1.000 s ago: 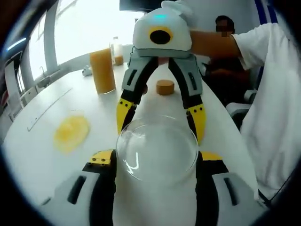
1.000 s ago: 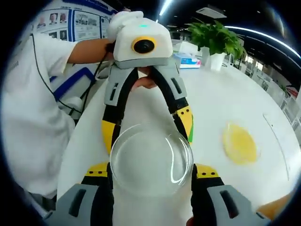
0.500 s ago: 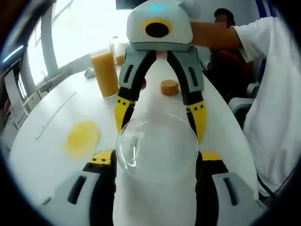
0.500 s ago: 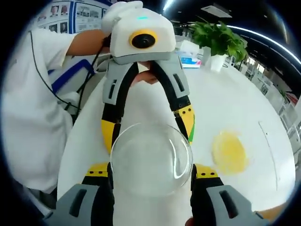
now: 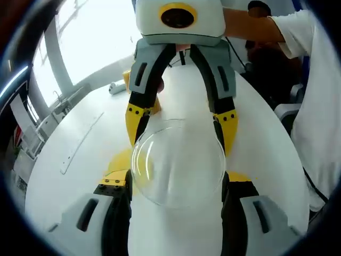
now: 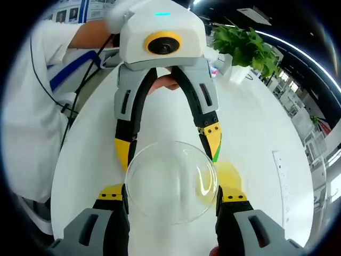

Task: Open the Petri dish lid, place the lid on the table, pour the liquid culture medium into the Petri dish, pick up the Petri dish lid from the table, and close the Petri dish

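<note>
Lid [image 5: 178, 162] clamped between both tools, now over the yellow dish [image 6: 230, 180], formerly aside.

The clear round Petri dish lid [image 5: 178, 162] was held level above the yellow medium-filled Petri dish [image 6: 226, 178] on the worktop [image 6: 256, 122].

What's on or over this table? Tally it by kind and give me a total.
Grippers: 2 (left gripper, right gripper)
Clear Petri dish lid: 1
Petri dish with yellow medium: 1
Potted plant: 1
Total: 5
</note>
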Available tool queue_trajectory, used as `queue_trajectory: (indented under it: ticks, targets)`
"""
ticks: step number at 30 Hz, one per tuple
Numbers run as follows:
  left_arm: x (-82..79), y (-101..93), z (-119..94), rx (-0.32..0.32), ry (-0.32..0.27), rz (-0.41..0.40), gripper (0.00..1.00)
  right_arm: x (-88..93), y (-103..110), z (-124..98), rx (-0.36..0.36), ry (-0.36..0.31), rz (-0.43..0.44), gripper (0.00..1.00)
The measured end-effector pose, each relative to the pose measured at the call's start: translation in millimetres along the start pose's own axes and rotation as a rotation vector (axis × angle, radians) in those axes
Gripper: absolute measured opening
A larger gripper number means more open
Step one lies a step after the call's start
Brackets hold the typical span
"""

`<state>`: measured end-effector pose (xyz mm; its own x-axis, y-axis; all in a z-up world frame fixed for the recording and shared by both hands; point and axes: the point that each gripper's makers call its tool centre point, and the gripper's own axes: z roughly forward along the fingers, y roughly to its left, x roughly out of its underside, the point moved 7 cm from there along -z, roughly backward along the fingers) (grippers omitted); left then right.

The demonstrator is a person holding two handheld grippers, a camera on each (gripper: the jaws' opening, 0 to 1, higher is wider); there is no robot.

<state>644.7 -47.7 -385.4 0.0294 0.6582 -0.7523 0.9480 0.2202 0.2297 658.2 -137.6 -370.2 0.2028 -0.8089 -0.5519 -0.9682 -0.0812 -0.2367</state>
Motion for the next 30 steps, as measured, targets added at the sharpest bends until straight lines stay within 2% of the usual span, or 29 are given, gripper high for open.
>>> queue_trajectory:
  ticks: [7,15,17,30]
  targets:
    - [-3.4,20.9,0,-0.036,0.036,0.016,0.59,-1.6,-23,4,0.01,0.035,-0.031,0.61]
    - [2.2,48.0,8,-0.063,0.08,0.038,0.59,1.7,-48,17,0.027,0.093,-0.049,0.61]
    - [-1.4,47.2,11,-0.064,0.088,0.044,0.59,4.2,-53,19,0.03,0.103,-0.044,0.61]
    - [7.2,67.2,31,-0.051,0.113,0.043,0.59,19.4,-67,30,0.019,0.165,-0.028,0.6]
